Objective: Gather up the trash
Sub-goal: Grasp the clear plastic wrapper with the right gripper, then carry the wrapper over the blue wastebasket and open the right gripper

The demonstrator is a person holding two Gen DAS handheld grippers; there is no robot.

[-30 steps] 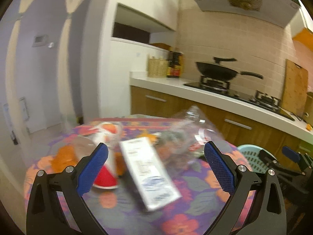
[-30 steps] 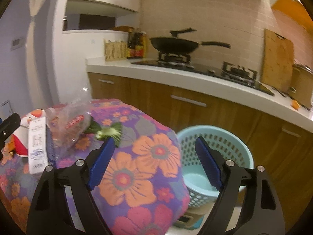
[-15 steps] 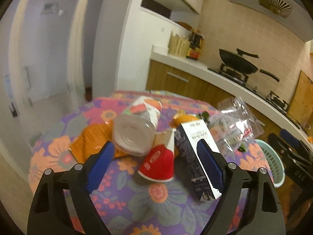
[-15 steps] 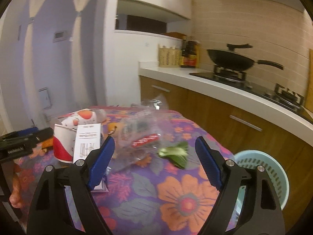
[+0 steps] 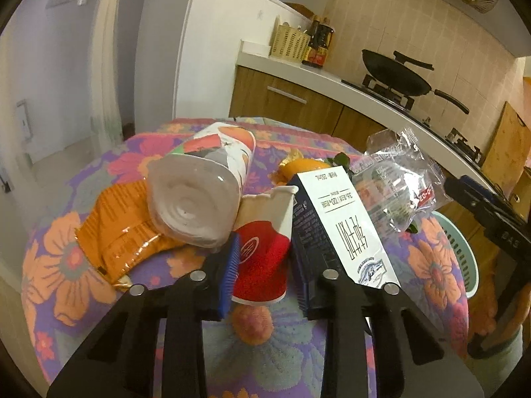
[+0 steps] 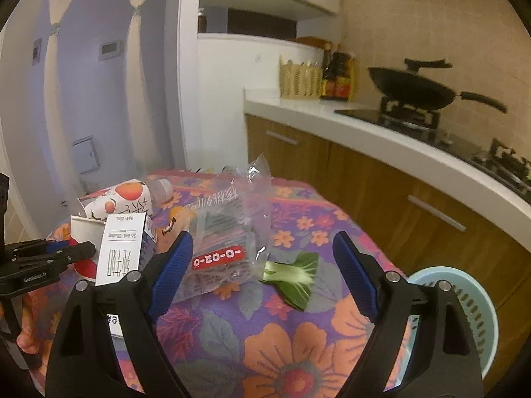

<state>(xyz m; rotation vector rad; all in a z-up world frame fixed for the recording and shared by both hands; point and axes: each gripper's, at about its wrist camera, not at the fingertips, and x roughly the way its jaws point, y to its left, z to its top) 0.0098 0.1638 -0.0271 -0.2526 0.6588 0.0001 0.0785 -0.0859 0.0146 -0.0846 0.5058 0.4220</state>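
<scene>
Kitchen cabinets and a stove with a black wok (image 6: 411,88) fill the background; in front sits a round worktop (image 6: 298,348) under a flowered cloth. Nearly all the trash is still on it: in your left view, a crumpled red-and-white paper cup (image 5: 262,248) at center, a plastic bottle (image 5: 202,192) on its side above left, an orange wrapper (image 5: 113,232) at left, and a dark carton with a white label (image 5: 335,225) to the right. In your right view, a clear plastic bag (image 6: 229,232) lies at center with a green leaf (image 6: 295,278) beside it. The pale blue basket (image 6: 471,311) at lower right looks empty as far as can be seen, so collecting has barely begun.

Your left tool (image 5: 265,272) has narrowed from half a second ago, its jaws now pressing both sides of the paper cup. Your right tool (image 6: 262,272) stays wide apart, holding nothing, hovering over the bag and leaf.
</scene>
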